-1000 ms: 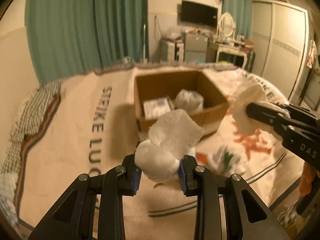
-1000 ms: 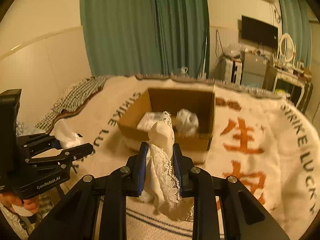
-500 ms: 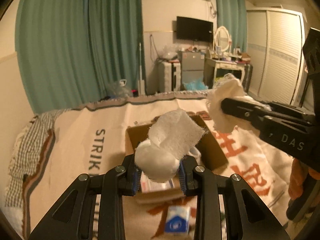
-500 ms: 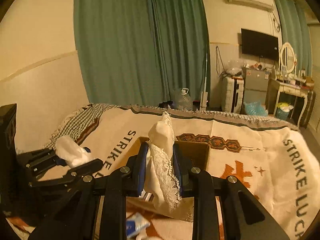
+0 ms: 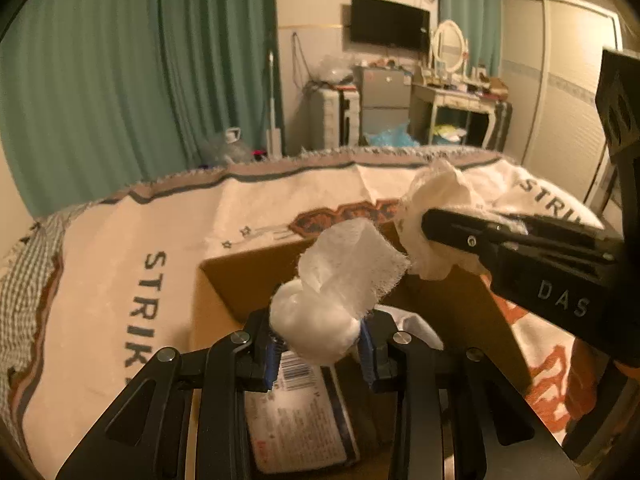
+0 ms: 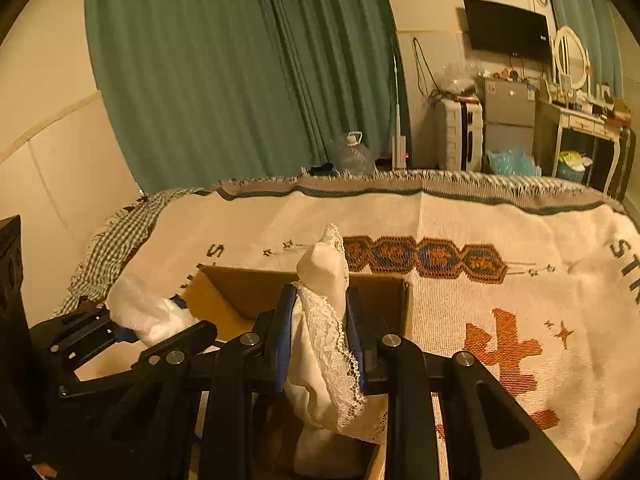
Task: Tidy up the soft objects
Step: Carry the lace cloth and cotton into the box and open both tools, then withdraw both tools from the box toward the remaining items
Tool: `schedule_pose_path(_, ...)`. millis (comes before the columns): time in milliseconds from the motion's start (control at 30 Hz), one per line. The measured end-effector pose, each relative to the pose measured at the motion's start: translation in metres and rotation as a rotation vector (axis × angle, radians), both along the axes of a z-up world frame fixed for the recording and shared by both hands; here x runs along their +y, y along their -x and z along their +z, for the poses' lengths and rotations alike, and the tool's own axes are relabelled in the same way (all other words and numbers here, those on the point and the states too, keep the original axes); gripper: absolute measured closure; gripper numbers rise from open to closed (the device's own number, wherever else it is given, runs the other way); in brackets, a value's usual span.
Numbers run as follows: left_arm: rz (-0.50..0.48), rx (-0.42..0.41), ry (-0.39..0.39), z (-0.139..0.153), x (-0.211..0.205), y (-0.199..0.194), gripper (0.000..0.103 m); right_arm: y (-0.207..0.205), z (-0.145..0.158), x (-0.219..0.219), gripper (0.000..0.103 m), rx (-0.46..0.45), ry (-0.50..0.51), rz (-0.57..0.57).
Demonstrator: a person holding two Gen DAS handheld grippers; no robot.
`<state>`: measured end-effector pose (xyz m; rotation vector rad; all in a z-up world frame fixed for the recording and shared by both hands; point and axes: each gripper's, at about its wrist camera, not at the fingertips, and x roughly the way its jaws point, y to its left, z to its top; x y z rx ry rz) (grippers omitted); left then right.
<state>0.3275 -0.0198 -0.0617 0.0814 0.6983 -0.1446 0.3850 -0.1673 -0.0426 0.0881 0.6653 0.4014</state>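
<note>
Your left tool (image 5: pixel 320 346) is clamped on a white gauze wad (image 5: pixel 320 320); a frayed gauze flap sticks up and to the right from between the blue pads (image 5: pixel 271 354). It hangs over the open cardboard box (image 5: pixel 240 280), w/ the wad above the box interior. Under it, inside the box, lies a flat white packet (image 5: pixel 298 412) w/ a barcode, plus a white crumpled item just right of it, partly hidden by the tool.

Your right tool (image 6: pixel 320 340) grips a cream lace cloth (image 6: pixel 326 320): top end pokes up past the fingers, lace-edged rest drapes down toward the box (image 6: pixel 248 284) below. In the left wrist view the same right tool (image 5: pixel 424 224) comes in from the right side, cloth (image 5: pixel 436 216) bunched at its tip above the box's far right corner, close to the gauze flap but I can't tell if they touch. In the right wrist view the left tool (image 6: pixel 160 328) sits at lower left w/ the wad (image 6: pixel 144 312) over the box's left edge.

Box rests on a bed w/ a cream blanket (image 6: pixel 500 232) (orange pattern, dark lettering). Behind: green curtains (image 6: pixel 240 72), a wall TV (image 6: pixel 506 30), a dresser w/ an oval mirror (image 6: pixel 570 58).
</note>
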Motion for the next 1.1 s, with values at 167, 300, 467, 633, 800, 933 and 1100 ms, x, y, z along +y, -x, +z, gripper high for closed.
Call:
schedule_pose_path(167, 0.007, 0.004, -0.057, -0.007, -0.012, 0.001, 0.057, -0.004, -0.003, -0.008, 0.041, -0.002, -0.007, -0.028)
schedule_pose_path(300, 0.036, -0.044, -0.081, 0.013, -0.012, 0.019, 0.042, 0.013, 0.020, -0.022, 0.033, -0.028, -0.045, -0.051)
schedule_pose_path(467, 0.047, -0.127, -0.071, 0.065, -0.006, 0.060, 0.041, 0.057, 0.075, -0.035, 0.027, -0.113, 0.030, -0.080)
schedule_pose_path(633, 0.089, -0.273, -0.042, 0.126, 0.005, 0.121, 0.012, 0.113, 0.128, -0.051, 0.017, -0.188, 0.023, -0.091)
schedule_pose_path(800, 0.118, -0.318, -0.020, 0.156, 0.015, 0.166, 0.008, 0.167, 0.156, -0.058, 0.000, -0.243, 0.054, -0.094)
schedule_pose_path(933, 0.127, -0.341, -0.015, 0.156, 0.019, 0.196, 0.008, 0.203, 0.156, -0.062, 0.000, -0.258, 0.073, -0.084)
schedule_pose_path(1100, 0.109, -0.300, -0.015, 0.131, 0.016, 0.216, 0.008, 0.228, 0.129, -0.060, 0.000, -0.230, 0.090, -0.036)
